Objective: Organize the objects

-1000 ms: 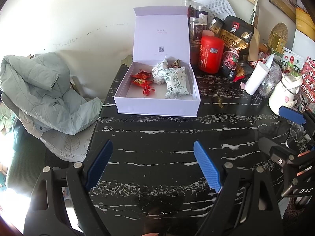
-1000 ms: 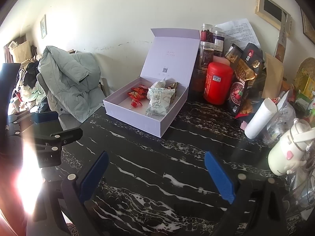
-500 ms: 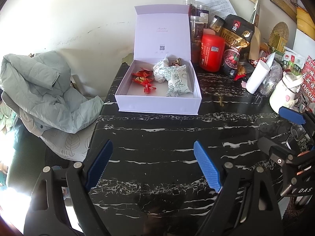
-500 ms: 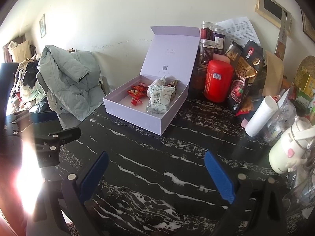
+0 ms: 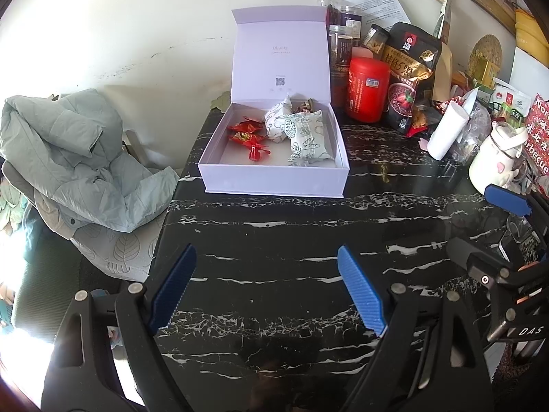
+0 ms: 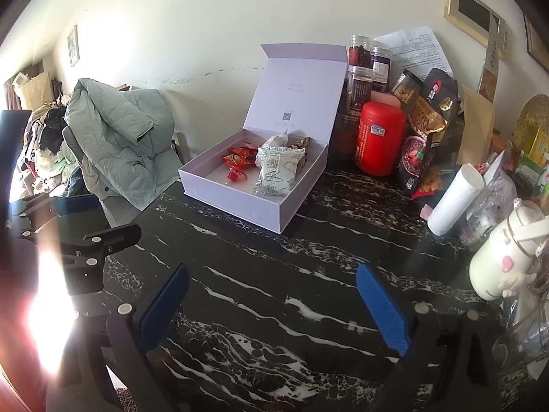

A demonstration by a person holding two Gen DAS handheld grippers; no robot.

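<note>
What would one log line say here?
left gripper: open, empty | right gripper: open, empty | box: lid up, snacks inside

A cream wall (image 6: 206, 27) runs behind the black marble table (image 5: 274, 240), scuffed with a dark streak. Framed pictures (image 6: 475, 13) hang on it at the right, and a small one (image 6: 72, 45) at the far left. A chair (image 5: 113, 247) draped with a pale green padded jacket (image 5: 68, 158) stands beside the table. Hard sunlight flares at the lower left — clothes (image 6: 44, 144) lie heaped beyond.
</note>
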